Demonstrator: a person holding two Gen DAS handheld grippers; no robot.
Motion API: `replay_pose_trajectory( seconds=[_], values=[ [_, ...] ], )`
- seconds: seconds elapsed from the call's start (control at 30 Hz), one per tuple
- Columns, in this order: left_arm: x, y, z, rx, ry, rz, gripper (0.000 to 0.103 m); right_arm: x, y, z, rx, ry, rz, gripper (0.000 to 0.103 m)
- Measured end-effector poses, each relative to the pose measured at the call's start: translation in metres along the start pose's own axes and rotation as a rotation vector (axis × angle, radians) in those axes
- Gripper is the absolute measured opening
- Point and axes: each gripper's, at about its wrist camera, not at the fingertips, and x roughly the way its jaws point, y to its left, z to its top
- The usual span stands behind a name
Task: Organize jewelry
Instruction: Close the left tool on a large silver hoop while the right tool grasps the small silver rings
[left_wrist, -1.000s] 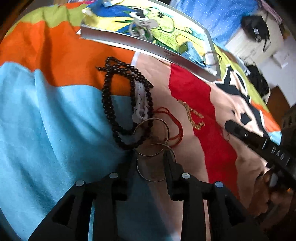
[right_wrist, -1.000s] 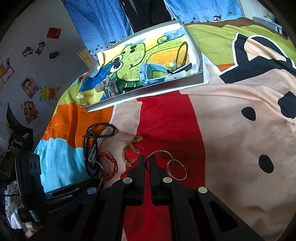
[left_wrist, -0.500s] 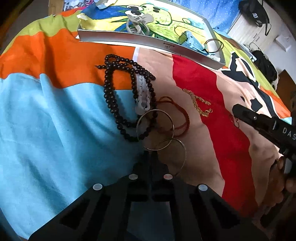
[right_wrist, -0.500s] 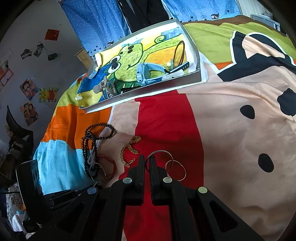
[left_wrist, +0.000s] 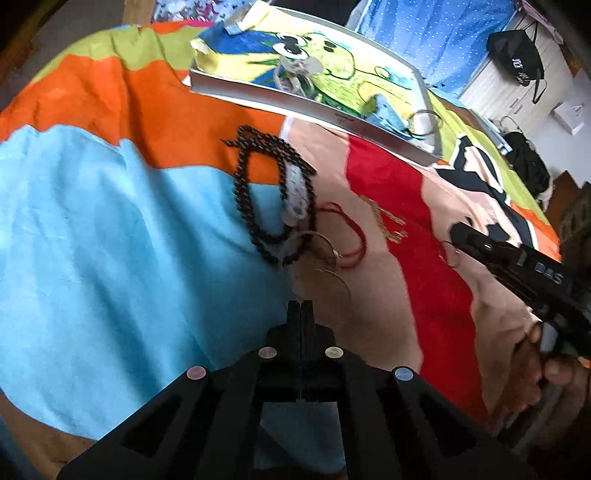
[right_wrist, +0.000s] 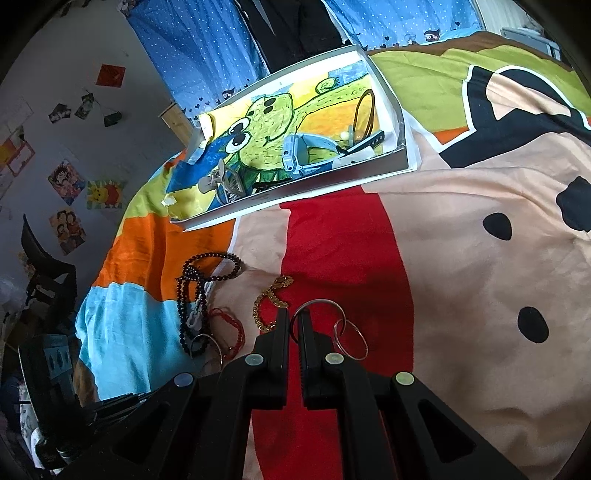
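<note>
Left wrist: left gripper (left_wrist: 300, 303) fingers, apart a second ago, now clamped on the linked hoop rings (left_wrist: 325, 273), which look lifted slightly off the bed (left_wrist: 110, 229), so pickup likely done. Blur hides the contact.

Right wrist: right gripper (right_wrist: 291, 325) unchanged, fingers pinching a second ring pair (right_wrist: 332, 325); tray (right_wrist: 332, 184) well beyond.

On the bed (right_wrist: 461, 258) the tray (right_wrist: 332, 184) lies farthest back. Nearer, the bead necklace (right_wrist: 207, 266) lies left, the chain (right_wrist: 269, 299) beside it, linked rings (right_wrist: 343, 332) right.
</note>
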Motion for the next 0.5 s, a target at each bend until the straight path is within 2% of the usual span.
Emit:
replay_pose_trajectory(
  seconds=[0.07, 0.17, 0.4, 0.47, 0.5],
  values=[
    [0.006, 0.008, 0.005, -0.049, 0.001, 0.002, 0.0, -0.001, 0.001, 0.0, -0.003, -0.002, 0.004, 0.005],
    [0.014, 0.019, 0.012, -0.094, 0.012, -0.047, 0.0, -0.002, 0.003, 0.0, -0.013, -0.004, 0.005, 0.005],
    [0.026, 0.018, 0.023, -0.071, 0.029, -0.068, 0.001, 0.0, 0.006, 0.0, -0.024, -0.004, 0.017, 0.005],
    [0.028, 0.018, 0.025, -0.08, 0.033, -0.086, 0.005, 0.0, 0.007, 0.0, -0.028, -0.003, 0.015, 0.005],
    [0.03, 0.017, 0.026, -0.085, 0.033, -0.101, 0.012, 0.0, 0.007, 0.0, -0.029, -0.001, 0.016, 0.005]
  ],
)
